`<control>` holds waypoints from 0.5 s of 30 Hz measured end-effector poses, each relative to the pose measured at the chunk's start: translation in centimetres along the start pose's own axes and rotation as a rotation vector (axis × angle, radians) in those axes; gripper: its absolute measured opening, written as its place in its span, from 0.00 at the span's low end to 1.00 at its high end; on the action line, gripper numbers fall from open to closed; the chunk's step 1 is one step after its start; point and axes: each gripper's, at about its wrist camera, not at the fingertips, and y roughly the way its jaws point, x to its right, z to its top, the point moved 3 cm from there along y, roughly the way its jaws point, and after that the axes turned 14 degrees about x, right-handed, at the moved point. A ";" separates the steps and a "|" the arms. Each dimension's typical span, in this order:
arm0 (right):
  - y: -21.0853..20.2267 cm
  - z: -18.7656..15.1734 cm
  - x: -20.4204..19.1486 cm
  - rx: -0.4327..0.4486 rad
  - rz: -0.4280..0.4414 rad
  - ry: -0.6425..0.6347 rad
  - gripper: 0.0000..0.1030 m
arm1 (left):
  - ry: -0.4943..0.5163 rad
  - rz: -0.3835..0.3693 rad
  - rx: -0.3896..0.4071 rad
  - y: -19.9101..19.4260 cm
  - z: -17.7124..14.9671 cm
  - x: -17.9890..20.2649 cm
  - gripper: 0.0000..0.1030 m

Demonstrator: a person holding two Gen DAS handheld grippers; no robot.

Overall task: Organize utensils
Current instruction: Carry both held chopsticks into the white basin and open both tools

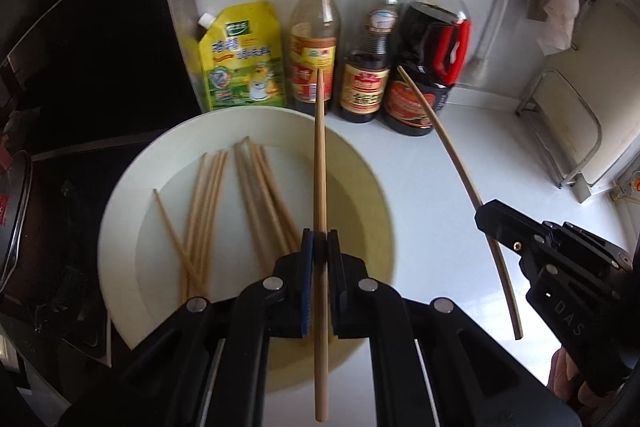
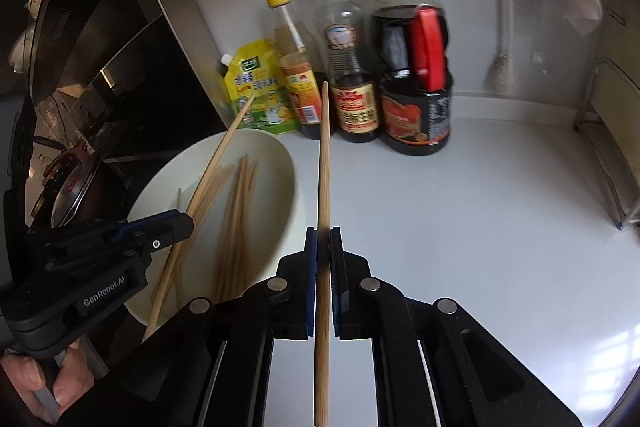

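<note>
1. Bottles (image 1: 366, 39) along worktop's back edge: long chopstick tips could knock one if swung.
2. Plate (image 1: 120, 227) at left edge holds remaining chopsticks (image 1: 208, 203); a clip scatters them.
3. Left gripper (image 1: 319, 247) clamps one chopstick (image 1: 320, 155), right gripper (image 2: 323, 247) clamps another chopstick (image 2: 325, 155); thin sticks could pivot or slip.

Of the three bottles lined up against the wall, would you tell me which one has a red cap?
The big dark bottle at the right end of the row, with the red handle; the two slimmer bottles beside it have yellow caps.
</note>
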 end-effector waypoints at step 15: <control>11.1 -1.4 -7.3 -0.205 0.054 -0.048 0.06 | -0.081 0.047 -0.101 5.4 -0.9 -10.1 0.08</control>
